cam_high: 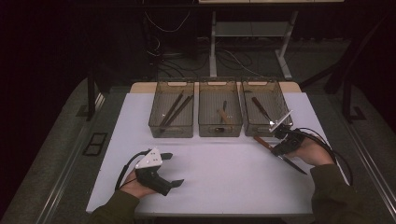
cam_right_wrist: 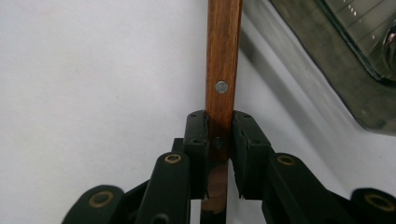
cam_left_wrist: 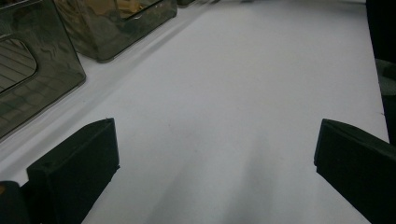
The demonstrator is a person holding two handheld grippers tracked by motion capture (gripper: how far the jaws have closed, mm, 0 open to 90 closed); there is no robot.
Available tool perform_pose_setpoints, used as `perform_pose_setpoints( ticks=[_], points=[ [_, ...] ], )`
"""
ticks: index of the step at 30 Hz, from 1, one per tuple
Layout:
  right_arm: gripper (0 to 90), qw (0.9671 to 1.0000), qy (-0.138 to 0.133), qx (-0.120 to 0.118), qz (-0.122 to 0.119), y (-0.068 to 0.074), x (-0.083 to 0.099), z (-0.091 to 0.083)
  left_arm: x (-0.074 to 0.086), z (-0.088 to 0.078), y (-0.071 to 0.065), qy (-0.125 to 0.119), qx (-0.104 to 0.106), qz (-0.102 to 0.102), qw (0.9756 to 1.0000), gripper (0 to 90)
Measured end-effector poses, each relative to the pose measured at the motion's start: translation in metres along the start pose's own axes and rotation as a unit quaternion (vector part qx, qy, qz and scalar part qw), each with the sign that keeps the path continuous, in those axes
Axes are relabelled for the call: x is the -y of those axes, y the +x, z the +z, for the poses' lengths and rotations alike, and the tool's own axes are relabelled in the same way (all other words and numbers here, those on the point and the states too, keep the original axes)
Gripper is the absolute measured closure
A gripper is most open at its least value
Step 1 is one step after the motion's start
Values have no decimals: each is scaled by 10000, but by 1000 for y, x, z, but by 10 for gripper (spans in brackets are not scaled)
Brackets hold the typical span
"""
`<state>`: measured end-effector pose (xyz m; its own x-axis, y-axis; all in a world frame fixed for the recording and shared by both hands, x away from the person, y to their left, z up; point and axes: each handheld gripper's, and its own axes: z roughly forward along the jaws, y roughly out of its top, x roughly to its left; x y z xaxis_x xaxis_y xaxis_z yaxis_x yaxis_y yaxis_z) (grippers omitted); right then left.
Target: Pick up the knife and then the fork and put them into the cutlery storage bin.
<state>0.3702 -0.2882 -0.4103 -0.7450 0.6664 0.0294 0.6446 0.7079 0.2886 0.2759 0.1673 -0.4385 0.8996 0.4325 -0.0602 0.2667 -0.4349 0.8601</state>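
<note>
While my right gripper (cam_right_wrist: 219,135) clamps the knife's wooden handle (cam_right_wrist: 223,60) near the tabletop's right edge, just before the right bin (cam_high: 266,109), I judge it stiff, light, blade-heavy; grip mid-handle. My left gripper (cam_left_wrist: 215,158) rests wide open, holding nothing.

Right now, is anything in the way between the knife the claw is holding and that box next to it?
Nothing visible blocks it. The right gripper is shut on the knife by its wooden handle, just in front of the right bin. Only the bin's near wall stands between them, so the knife would probably have to go up and over it.
</note>
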Motion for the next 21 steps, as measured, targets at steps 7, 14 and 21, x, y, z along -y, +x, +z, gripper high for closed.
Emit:
perform_pose_setpoints(
  ticks=[7, 14, 21],
  points=[
    [771, 9986, -513, -84, 89, 2, 11, -10, 0, 0, 0, 4, -7, 6, 10000, 0],
    [771, 9929, -1129, -262, 272, 0, 20, -24, 0, -1, 0, -7, -23, 3, 10000, 0],
    [771, 9862, -1564, -306, 456, -4, 27, -33, 0, 0, -1, 8, -22, 15, 10000, 0]
  ],
)
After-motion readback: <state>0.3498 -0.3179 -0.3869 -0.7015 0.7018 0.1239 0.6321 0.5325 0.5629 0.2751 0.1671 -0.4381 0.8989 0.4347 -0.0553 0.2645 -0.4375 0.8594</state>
